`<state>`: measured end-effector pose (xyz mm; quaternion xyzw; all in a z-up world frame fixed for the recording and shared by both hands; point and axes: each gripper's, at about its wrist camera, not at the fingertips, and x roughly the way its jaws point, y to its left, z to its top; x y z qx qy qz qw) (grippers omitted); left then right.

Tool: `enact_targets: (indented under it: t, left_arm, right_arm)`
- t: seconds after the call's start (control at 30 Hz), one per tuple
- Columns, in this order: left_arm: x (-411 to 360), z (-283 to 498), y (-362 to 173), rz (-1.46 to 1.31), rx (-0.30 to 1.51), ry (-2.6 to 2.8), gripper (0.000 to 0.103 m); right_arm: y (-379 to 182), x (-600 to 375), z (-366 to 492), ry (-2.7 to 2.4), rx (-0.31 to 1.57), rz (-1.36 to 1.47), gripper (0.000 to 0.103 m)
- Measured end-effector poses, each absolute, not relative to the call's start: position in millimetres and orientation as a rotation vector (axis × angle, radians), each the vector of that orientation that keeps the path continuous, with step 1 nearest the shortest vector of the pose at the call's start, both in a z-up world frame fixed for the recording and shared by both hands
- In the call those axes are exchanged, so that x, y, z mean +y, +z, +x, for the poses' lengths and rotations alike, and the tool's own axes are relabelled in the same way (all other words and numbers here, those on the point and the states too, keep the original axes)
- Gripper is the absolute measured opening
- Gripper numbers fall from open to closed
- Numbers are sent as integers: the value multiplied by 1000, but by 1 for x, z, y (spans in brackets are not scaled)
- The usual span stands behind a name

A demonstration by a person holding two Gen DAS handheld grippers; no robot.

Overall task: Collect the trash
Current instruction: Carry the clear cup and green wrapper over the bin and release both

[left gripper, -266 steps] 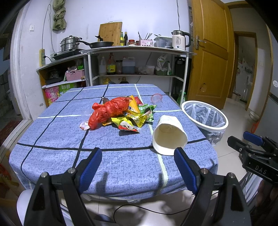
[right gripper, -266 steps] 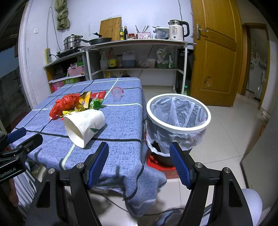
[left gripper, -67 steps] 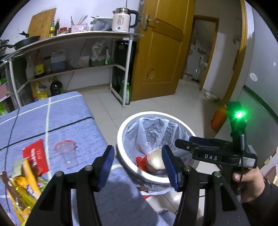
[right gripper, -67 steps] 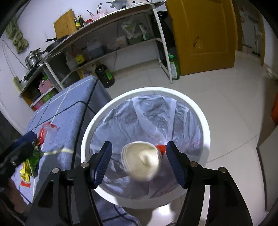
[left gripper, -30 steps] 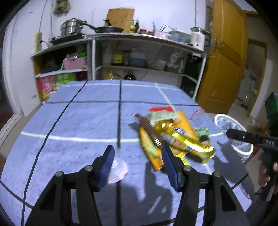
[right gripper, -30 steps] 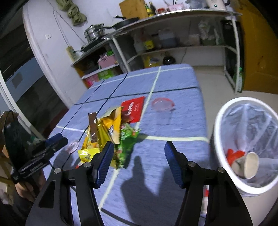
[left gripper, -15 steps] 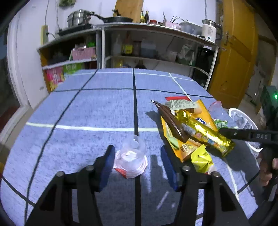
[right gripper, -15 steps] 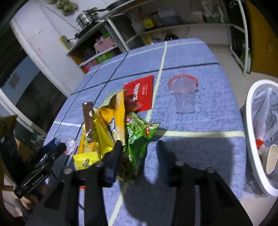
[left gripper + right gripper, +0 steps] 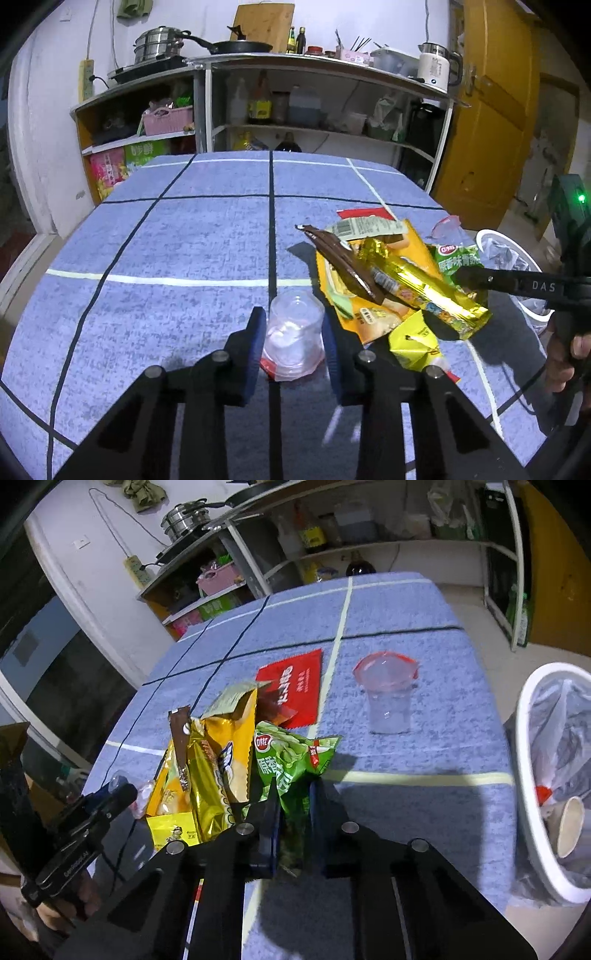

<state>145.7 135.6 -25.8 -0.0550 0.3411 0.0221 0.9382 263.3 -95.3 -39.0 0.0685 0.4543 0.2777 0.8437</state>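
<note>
A clear plastic cup [image 9: 293, 332] lies on its side on the blue tablecloth [image 9: 184, 240]. My left gripper [image 9: 293, 326] is closing around it, and its pads touch the cup's sides. In the right wrist view, my right gripper [image 9: 293, 814] is closing on the near end of a green snack bag [image 9: 291, 760], which is pinched between its pads. Beside it lie a yellow chip bag [image 9: 236, 731], a gold wrapper [image 9: 421, 284], a brown wrapper [image 9: 343, 258] and a red packet [image 9: 295, 686]. The right gripper [image 9: 476, 278] reaches in from the right in the left wrist view.
A second clear cup [image 9: 388, 701] with a red rim stands upright past the pile. Off the table's right edge stands a white bin [image 9: 519, 738] with a bag liner, and a paper cup [image 9: 569, 827] lies inside. Kitchen shelves [image 9: 314, 66] stand behind the table.
Both pairs of jaws have narrowed, the left around the clear cup and the right onto the green bag. The right gripper has moved in and down to the pile.
</note>
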Motion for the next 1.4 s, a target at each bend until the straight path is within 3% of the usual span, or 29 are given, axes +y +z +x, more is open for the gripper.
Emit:
enact_targets:
  t: [0.43, 1.4]
  left_arm:
    - [92, 151, 9, -133, 620, -77, 32]
    - [-135, 248, 10, 3, 699, -498, 32]
  right_arm:
    - [-13, -146, 250, 511, 861, 147, 14]
    - [-31, -336, 248, 169, 849, 284, 14]
